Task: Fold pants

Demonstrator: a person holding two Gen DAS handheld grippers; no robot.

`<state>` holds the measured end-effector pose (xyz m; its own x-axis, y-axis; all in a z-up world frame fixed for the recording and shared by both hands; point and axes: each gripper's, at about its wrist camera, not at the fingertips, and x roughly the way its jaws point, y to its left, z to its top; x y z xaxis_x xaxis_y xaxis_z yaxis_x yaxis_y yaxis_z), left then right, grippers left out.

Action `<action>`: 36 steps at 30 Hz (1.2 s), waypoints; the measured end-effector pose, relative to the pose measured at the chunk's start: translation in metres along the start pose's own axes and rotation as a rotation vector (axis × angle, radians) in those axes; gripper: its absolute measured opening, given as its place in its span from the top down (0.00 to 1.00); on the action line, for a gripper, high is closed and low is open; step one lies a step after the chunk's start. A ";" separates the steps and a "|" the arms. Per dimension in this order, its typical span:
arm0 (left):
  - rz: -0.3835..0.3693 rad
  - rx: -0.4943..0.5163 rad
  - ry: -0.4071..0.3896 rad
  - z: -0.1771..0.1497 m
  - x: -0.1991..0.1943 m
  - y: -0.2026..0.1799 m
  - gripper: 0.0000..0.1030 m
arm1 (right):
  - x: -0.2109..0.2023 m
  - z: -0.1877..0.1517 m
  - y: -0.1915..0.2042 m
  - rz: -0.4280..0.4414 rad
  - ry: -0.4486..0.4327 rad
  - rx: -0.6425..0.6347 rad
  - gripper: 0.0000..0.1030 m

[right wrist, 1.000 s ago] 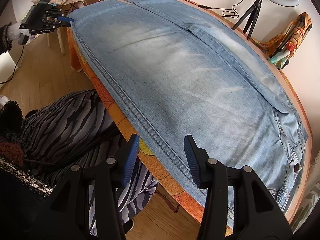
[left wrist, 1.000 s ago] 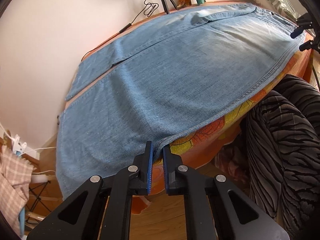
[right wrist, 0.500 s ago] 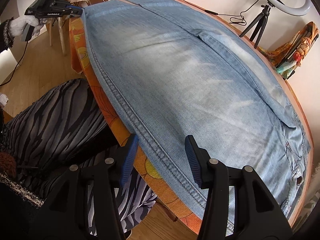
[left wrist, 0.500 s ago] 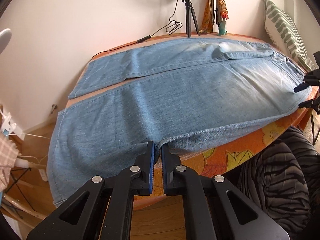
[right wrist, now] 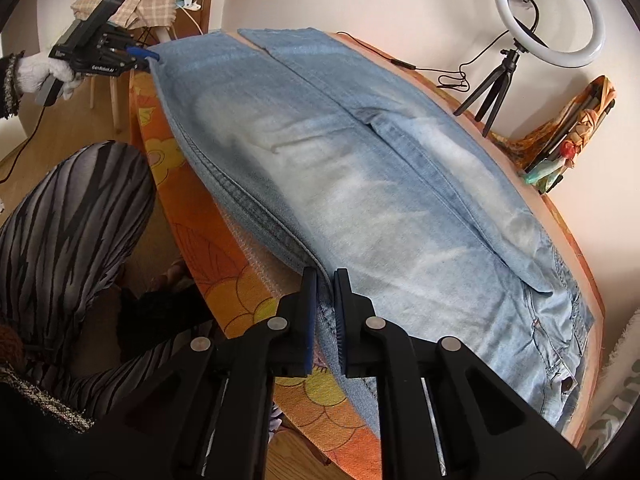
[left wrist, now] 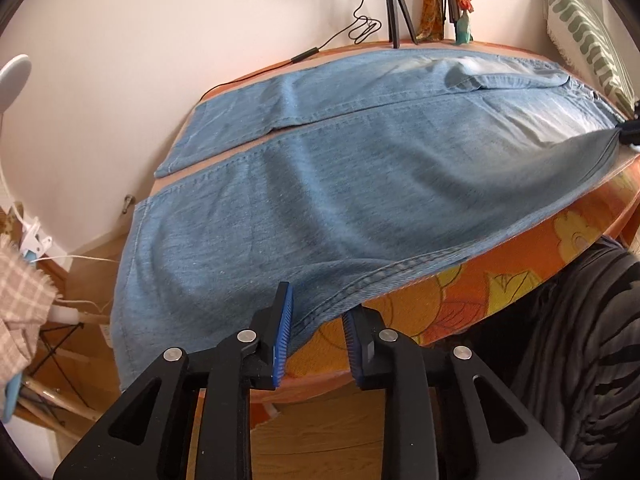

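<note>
Blue jeans flat across table

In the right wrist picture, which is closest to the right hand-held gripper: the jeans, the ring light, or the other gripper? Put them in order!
1. jeans: between its fingers.
2. left hand-held gripper: far left, at the leg end.
3. ring light: top right, by the wall.

The last two are close.

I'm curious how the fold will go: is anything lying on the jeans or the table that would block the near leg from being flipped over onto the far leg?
Nothing visible does. The jeans lie bare, and the far leg has nothing on it. The tripod and cable sit beyond it, near the wall.
</note>
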<state>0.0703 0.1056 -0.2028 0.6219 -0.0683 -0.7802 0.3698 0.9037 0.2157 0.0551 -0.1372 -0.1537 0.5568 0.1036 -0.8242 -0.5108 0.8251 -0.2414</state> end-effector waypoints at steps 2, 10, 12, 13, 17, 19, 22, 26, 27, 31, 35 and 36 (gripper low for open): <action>0.062 -0.008 0.028 -0.003 0.008 0.007 0.76 | -0.003 0.005 -0.005 -0.009 -0.012 0.007 0.92; 0.052 -0.105 0.007 -0.002 0.020 0.044 0.91 | -0.011 0.014 -0.007 -0.043 -0.017 -0.003 0.92; 0.049 -0.098 -0.023 0.004 0.015 0.049 0.93 | -0.013 0.019 -0.009 -0.059 -0.019 0.003 0.92; 0.048 -0.104 -0.043 0.008 0.011 0.052 0.93 | -0.014 0.021 -0.012 -0.062 -0.024 0.012 0.92; 0.042 -0.128 -0.152 0.031 -0.013 0.065 0.94 | -0.022 0.036 -0.025 -0.100 -0.045 0.052 0.92; 0.040 -0.123 -0.199 0.046 -0.023 0.070 0.95 | -0.028 0.046 -0.031 -0.135 -0.059 0.053 0.92; 0.042 -0.113 -0.243 0.070 -0.033 0.079 0.95 | -0.038 0.061 -0.043 -0.172 -0.087 0.058 0.92; 0.035 -0.073 -0.282 0.109 -0.034 0.090 0.95 | -0.041 0.080 -0.070 -0.225 -0.103 0.047 0.93; 0.047 -0.044 -0.281 0.122 -0.030 0.092 0.95 | -0.039 0.085 -0.077 -0.241 -0.104 0.035 0.93; 0.034 0.010 -0.257 0.172 -0.007 0.104 0.96 | -0.021 0.103 -0.113 -0.305 -0.088 -0.021 0.93; -0.024 0.026 -0.219 0.216 0.024 0.117 0.96 | 0.017 0.126 -0.151 -0.358 -0.041 -0.077 0.93; -0.037 0.038 -0.200 0.225 0.035 0.118 0.96 | 0.029 0.130 -0.161 -0.360 -0.023 -0.076 0.93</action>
<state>0.2912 0.1148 -0.0724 0.7309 -0.1873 -0.6563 0.4181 0.8829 0.2137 0.2390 -0.1949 -0.0724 0.7242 -0.1727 -0.6676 -0.3262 0.7671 -0.5523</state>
